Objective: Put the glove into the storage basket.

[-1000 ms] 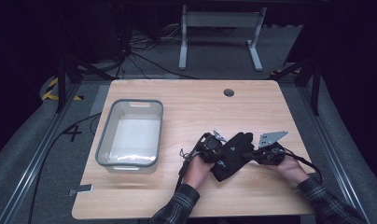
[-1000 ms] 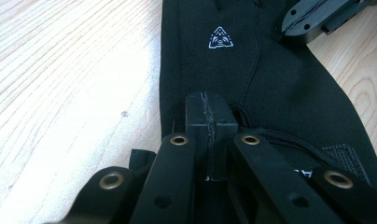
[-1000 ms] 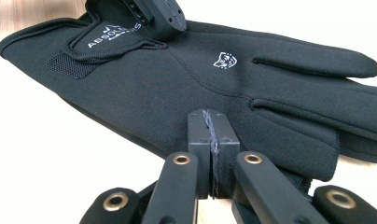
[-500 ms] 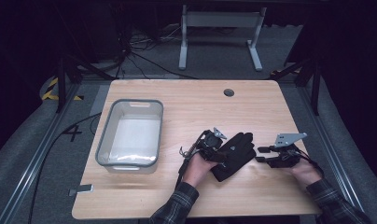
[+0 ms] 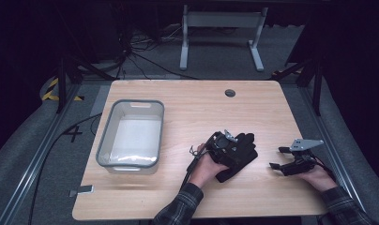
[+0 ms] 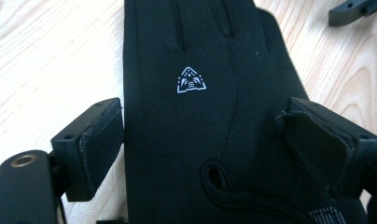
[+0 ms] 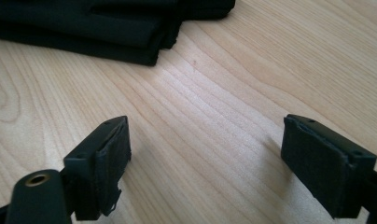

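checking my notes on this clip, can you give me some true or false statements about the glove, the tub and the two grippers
1. The black glove lies flat on the wooden table. True.
2. The glove is inside the grey tub. False: it lies on the table to the right of the tub.
3. The left gripper has its jaws open on either side of the glove. True: they have just been opening.
4. The right gripper is clamped on the glove. False: its jaws have just been opening and hold nothing, with bare table between them.
5. The glove carries a small white logo. True.
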Tool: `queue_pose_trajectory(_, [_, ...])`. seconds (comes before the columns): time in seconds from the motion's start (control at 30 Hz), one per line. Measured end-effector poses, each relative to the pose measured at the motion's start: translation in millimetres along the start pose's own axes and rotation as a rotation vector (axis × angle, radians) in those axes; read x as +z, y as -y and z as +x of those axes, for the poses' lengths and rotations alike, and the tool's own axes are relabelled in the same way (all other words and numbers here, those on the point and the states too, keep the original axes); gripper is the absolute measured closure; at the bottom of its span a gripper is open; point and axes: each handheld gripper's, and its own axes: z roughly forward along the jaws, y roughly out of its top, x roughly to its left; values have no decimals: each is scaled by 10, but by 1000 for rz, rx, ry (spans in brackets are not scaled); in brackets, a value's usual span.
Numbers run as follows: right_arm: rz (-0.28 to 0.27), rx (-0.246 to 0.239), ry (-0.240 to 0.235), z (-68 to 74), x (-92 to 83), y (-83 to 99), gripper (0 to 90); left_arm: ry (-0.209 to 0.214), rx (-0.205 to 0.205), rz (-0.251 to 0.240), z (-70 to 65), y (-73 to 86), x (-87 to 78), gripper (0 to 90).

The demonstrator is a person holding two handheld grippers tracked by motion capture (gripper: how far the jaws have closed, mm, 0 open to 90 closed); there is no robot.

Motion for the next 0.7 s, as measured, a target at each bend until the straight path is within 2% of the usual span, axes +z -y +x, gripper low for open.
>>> queue_pose_trajectory(0.1, [6, -11, 1, 7, 5, -6, 160, -3, 6, 24, -11, 16, 54, 131])
queue_pose_trajectory(0.27, [7, -9, 0, 10, 10, -10, 156, -2, 15, 28, -11, 27, 66, 128])
queue_pose_trajectory(0.43, [6, -12, -2, 16, 20, -16, 152, -15, 36, 29, -32, 29, 58, 170])
queue_pose_trajectory(0.47, [5, -12, -3, 19, 22, -17, 152, -20, 48, 36, -36, 27, 49, 193])
queue_pose_trajectory(0.6, [4, -13, -3, 20, 25, -18, 149, 10, 62, 36, -53, 24, 33, 338])
queue_pose_trajectory(0.63, [4, -12, -3, 20, 26, -18, 149, 19, 69, 40, -61, 21, 25, 338])
queue_pose_trajectory(0.7, [4, -13, -3, 21, 28, -19, 149, 35, 77, 45, -67, 19, 15, 462])
